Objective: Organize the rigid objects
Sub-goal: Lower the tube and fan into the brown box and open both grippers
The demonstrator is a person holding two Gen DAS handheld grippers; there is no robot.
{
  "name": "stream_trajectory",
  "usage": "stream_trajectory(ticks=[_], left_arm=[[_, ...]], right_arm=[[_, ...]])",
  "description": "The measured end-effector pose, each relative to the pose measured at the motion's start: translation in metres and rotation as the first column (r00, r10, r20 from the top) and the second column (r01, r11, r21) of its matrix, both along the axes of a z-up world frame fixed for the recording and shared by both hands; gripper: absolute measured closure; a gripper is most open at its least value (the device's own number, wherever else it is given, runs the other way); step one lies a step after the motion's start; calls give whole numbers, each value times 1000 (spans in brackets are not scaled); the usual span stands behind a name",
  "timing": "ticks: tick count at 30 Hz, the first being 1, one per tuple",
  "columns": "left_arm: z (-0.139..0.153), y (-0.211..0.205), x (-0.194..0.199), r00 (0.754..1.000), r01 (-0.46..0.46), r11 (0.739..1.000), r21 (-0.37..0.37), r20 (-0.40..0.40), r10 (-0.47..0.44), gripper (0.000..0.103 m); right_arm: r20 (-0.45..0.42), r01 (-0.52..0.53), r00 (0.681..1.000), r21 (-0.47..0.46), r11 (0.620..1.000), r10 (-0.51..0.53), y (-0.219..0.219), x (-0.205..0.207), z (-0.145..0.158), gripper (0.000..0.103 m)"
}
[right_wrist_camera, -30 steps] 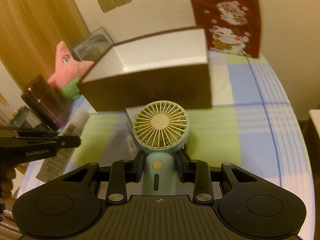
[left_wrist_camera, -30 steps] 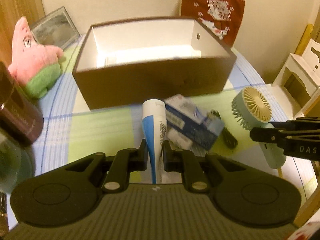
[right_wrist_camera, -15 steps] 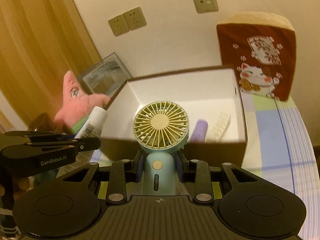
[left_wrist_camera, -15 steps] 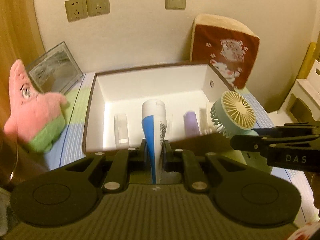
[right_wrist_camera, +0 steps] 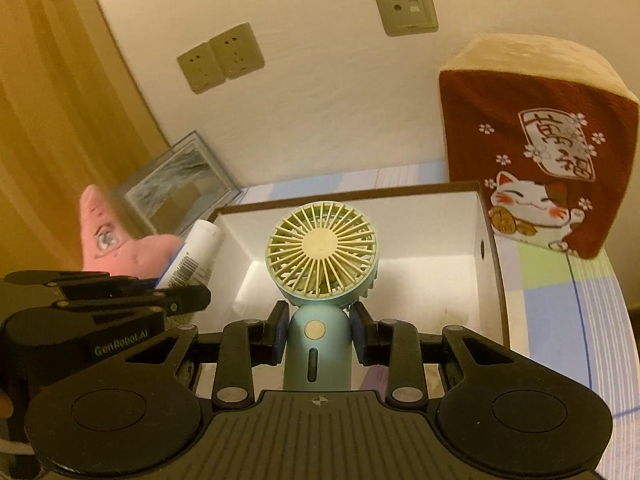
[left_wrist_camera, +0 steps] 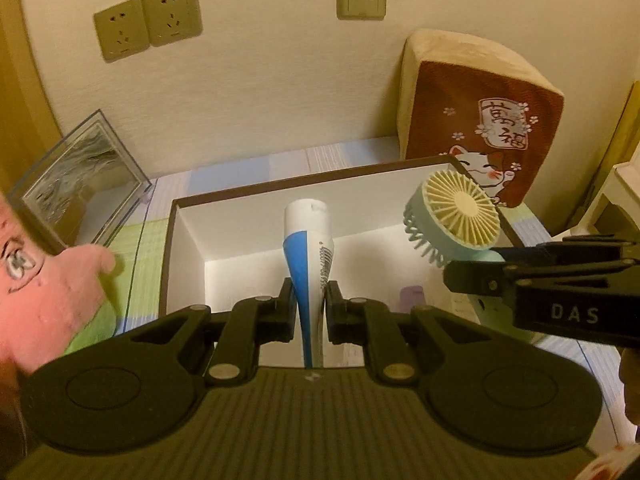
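Observation:
My left gripper [left_wrist_camera: 311, 309] is shut on a white and blue tube [left_wrist_camera: 308, 248] and holds it over the open brown box [left_wrist_camera: 168, 256] with white inner walls. My right gripper [right_wrist_camera: 320, 334] is shut on the handle of a small teal handheld fan [right_wrist_camera: 322, 256] with a cream grille, also above the box [right_wrist_camera: 494, 264]. The fan [left_wrist_camera: 456, 216] and right gripper show at the right of the left wrist view. The tube [right_wrist_camera: 196, 256] and left gripper show at the left of the right wrist view. A purple item [left_wrist_camera: 412, 298] lies inside the box.
A pink starfish plush [left_wrist_camera: 44, 284] sits left of the box. A clear picture frame [left_wrist_camera: 80, 176] leans at the back left. A red lucky-cat cushion [left_wrist_camera: 480, 120] stands behind the box at the right. Wall sockets [left_wrist_camera: 148, 24] are above.
Both grippers rose and moved forward with their objects, from above the table in front of the box to over the box's opening. The items on the tablecloth have dropped out of view.

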State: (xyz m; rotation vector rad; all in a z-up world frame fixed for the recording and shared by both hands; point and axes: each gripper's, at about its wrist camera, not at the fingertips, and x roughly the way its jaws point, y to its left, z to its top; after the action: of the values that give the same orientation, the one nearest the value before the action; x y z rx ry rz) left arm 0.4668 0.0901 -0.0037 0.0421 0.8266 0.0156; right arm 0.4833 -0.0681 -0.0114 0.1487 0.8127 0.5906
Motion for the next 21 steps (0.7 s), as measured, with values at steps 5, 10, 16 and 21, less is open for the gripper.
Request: stream_trajectory(ticks=[5,10,16,21], left_arm=[[-16,4,27,999,4,1000,7,-39,-4,90],[-36,10,48,996,-2,1000,0,-91,2,90],[-57,15,64,991,-7,1000,-5,-137,6,90],[-68,17,72,988,-5,1000,-5,-154,5,90]], right_arm=[[-30,16,999,-30,999,-17,13,26,-16,70],[-84,36,996,-60,998,-41,25,43,-38,70],[-110,44,992,-95,994,-55,37,56,-56,70],[-129,56,989,-102,993,-69,42,65,-63,70]])
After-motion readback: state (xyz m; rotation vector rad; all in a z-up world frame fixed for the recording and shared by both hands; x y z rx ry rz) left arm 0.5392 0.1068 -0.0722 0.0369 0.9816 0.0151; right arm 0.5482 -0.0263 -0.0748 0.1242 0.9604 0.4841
